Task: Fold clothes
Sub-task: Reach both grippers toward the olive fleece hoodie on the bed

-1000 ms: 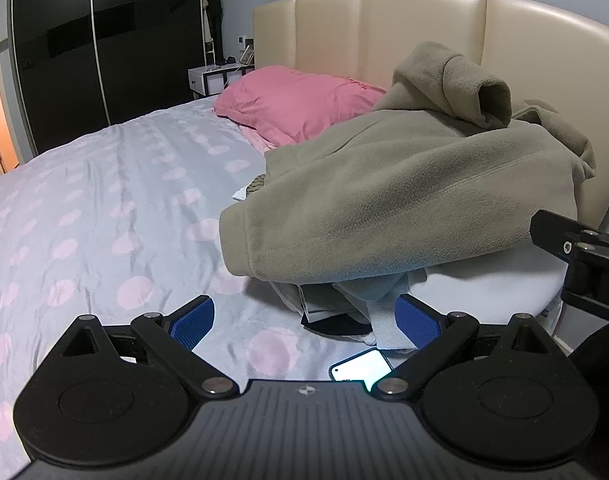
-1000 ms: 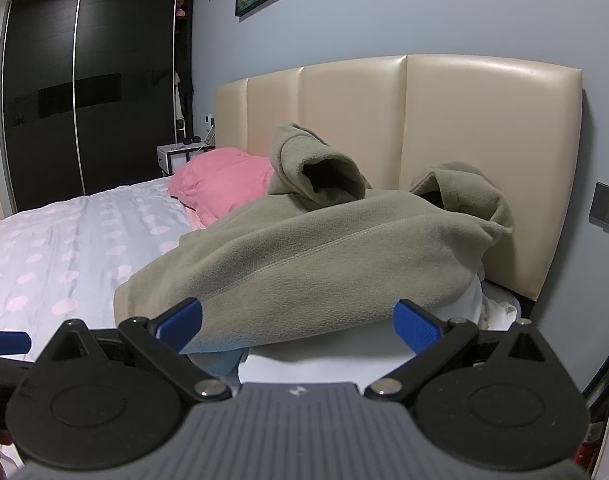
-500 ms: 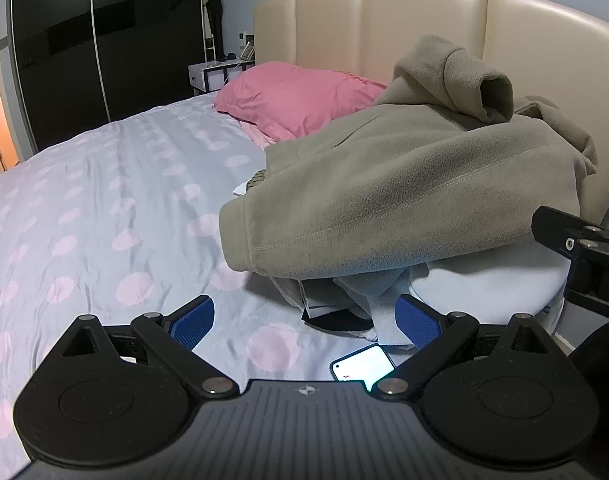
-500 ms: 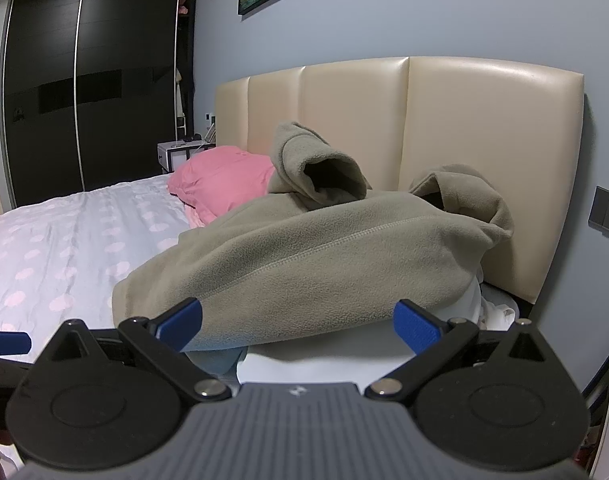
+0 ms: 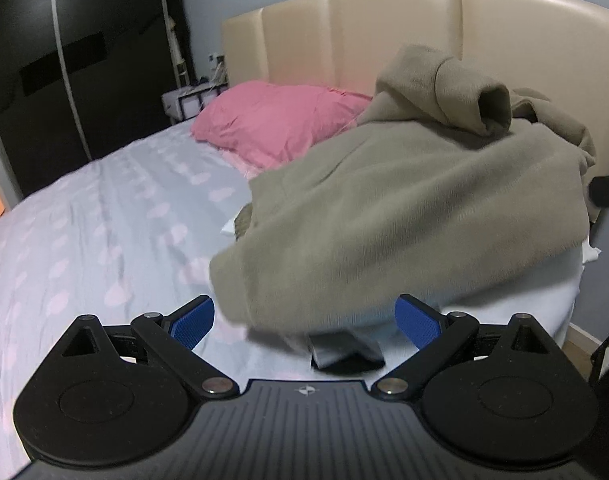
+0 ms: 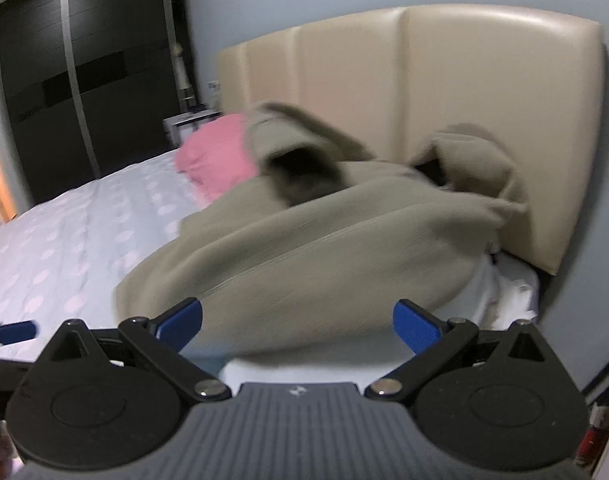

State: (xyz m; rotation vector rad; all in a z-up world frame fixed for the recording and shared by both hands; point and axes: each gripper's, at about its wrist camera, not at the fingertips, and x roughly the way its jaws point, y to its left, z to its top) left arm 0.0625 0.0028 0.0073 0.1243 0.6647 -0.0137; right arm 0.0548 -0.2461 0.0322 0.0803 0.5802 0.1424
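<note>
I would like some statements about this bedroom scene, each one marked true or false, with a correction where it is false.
1. Both grippers are open and hold nothing. True: the left gripper and the right gripper each have their jaws spread wide with no cloth between them.
2. The fleece top is neatly folded flat. False: it lies in a loose heap, with one sleeve sticking up.
3. The pillow is pink. True.
4. The fleece top is blue. False: it is olive-beige.
5. The headboard is black. False: it is cream; the dark thing is the wardrobe.
</note>
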